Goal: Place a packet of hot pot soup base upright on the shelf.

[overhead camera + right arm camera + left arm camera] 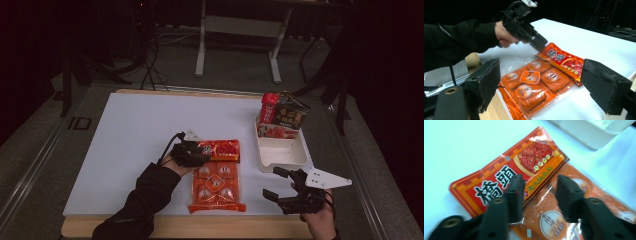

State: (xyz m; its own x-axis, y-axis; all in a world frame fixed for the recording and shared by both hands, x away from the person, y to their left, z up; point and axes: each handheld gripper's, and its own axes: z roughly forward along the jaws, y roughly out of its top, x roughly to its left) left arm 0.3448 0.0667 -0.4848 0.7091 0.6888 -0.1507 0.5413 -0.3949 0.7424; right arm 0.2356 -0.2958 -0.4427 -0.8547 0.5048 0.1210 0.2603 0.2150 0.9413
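So I've got the left gripper parked right at the near-left end of the red pouch, which is my landmark for everything here. Its jaws stand partly apart, and in the left gripper view the pouch's edge sits under and between them with the pads not pressing on it, so it isn't gripping anything. The pouch lies flat on the white table, and its near long edge overlaps the far end of the orange pack, which stretches toward me from there. The pack's near end stops just short of the table's wooden front edge.

Right of the pouch, close by, is the white tray, its near half bare and a few snack packs stood up at its far end. There's only a narrow strip of table between pouch and tray. The right gripper hovers near the front edge, to the right of the pack and toward me from the tray, jaws wide apart with nothing between them.

Left of the pouch and beyond it, the table is bare white all the way to its edges, so that's where the moving room is.
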